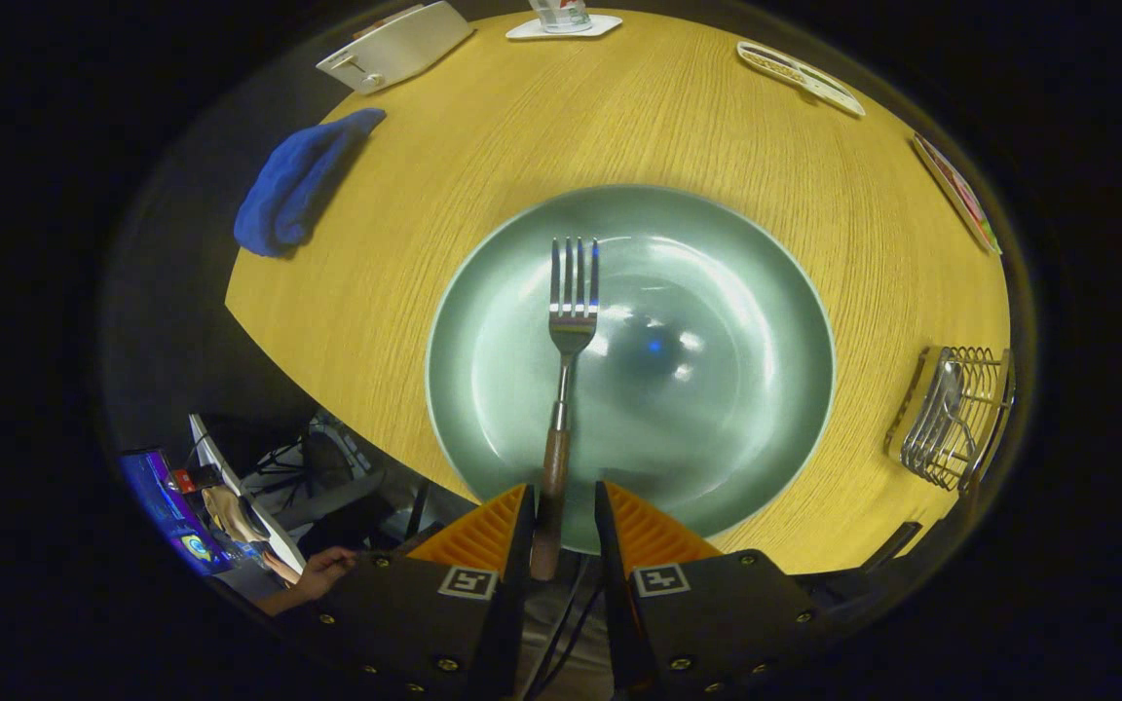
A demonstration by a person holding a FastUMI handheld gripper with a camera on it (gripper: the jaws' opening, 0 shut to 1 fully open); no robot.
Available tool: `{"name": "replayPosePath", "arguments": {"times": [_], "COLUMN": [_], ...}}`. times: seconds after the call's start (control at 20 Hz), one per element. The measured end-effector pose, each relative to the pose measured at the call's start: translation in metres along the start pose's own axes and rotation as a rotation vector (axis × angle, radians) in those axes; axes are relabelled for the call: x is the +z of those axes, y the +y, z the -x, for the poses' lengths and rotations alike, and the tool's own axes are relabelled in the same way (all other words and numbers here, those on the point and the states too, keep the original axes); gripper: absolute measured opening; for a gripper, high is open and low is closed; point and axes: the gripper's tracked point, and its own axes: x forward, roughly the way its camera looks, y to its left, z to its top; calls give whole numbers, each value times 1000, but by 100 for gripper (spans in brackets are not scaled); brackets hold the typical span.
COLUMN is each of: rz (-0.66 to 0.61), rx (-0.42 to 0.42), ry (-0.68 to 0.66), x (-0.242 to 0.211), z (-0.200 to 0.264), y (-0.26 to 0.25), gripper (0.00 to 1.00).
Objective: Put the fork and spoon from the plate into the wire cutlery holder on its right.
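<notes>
We find the gripper (pixel 561 521) with its fingers spread, the wooden handle of the fork (pixel 562 389) lying in the gap between them. The handle sits close against the left finger; a clear gap separates it from the right finger, so we cannot call this a pinch. The fork points away from us, tines towards the far side, resting on the green plate (pixel 746 292), handle end over the near rim.

The wire cutlery holder (pixel 955 414) stands on the wooden table (pixel 483 156) to the right of the plate, apart from its rim. A spoon (pixel 949 394) appears to sit in it already, though the distortion there limits certainty.

We judge the step in hand to be grasping the fork. To do it well, we recommend centring the handle between the fingers before closing, gripping on the wood rather than the thin metal neck, and confirming both fingers bear on it before lifting. The lift should clear the plate rim cleanly. The carry then goes right, and the fork wants tipping upright above the holder so it drops between the wires without striking the spoon.
</notes>
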Motion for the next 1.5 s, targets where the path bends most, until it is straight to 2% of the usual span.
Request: {"name": "replayPosePath", "arguments": {"times": [0.1, 0.25, 0.45, 0.5, 0.6, 0.7, 0.8, 0.85, 0.95, 1.05, 1.2, 1.4, 1.5], "rz": [30, 96, 89, 67, 35, 100, 158, 166, 157, 143, 172, 268, 268], "rx": [2, -46, -22, 21, 62, 36, 44, 68, 100, 102, 84, -35, -85], "ry": [10, 17, 42, 66, 81, 61, 52, 45, 35, 24, 63, 119, 122], "x": [-4, -10, -17, -18, -19, -20, -22, -21, -17, -11, -20, -43, -50], "z": [-3, -11, -13, -13, -5, 3, 17, 24, 36, 48, 77, 133, 157], "y": [-4, -20, -20, -14, -14, -22, -20, -16, -12, -22, -43, -97, -120], "gripper": [36, 36, 36, 36, 9, 9, 9, 9, 1, 1, 1, 1, 1]}}
